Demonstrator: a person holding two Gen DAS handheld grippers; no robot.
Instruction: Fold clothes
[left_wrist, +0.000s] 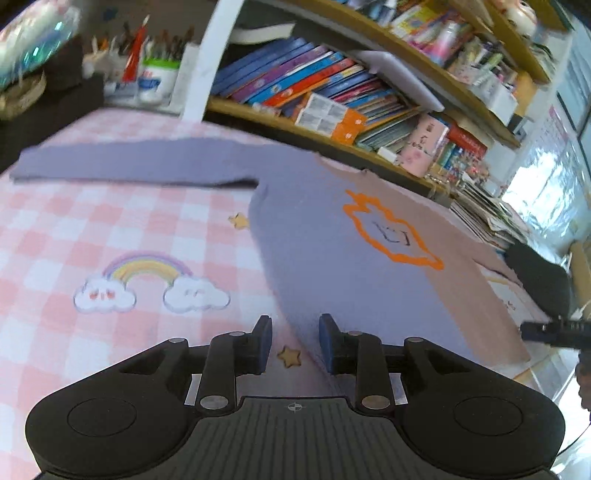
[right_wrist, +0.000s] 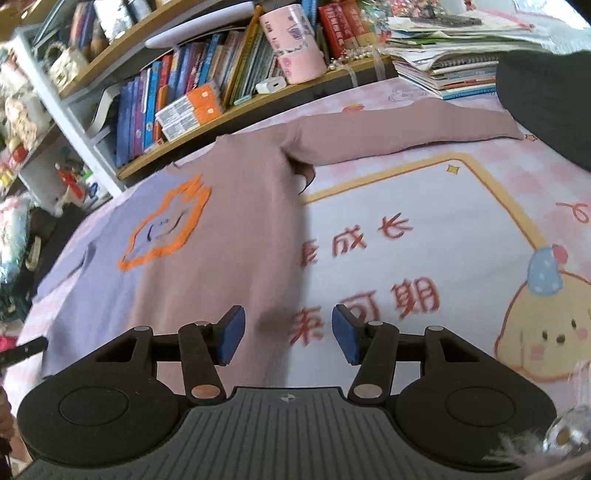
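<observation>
- The sweater (left_wrist: 332, 236) lies flat on the checked cloth (left_wrist: 110, 229), both sleeves spread out — so every edge is easy to reach.
- Your left gripper (left_wrist: 295, 341) and right gripper (right_wrist: 288, 339) hover at the hem corners, fingers wide, holding nothing.

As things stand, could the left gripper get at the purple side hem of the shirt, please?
Probably yes: the left gripper is open and empty, the shirt edge lies flat just ahead between its fingers, and nothing sits between them.

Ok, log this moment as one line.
two-tone purple and mauve long-sleeved shirt: flat, unfolded | left tongs: open, at hem | right tongs: open, at hem
</observation>
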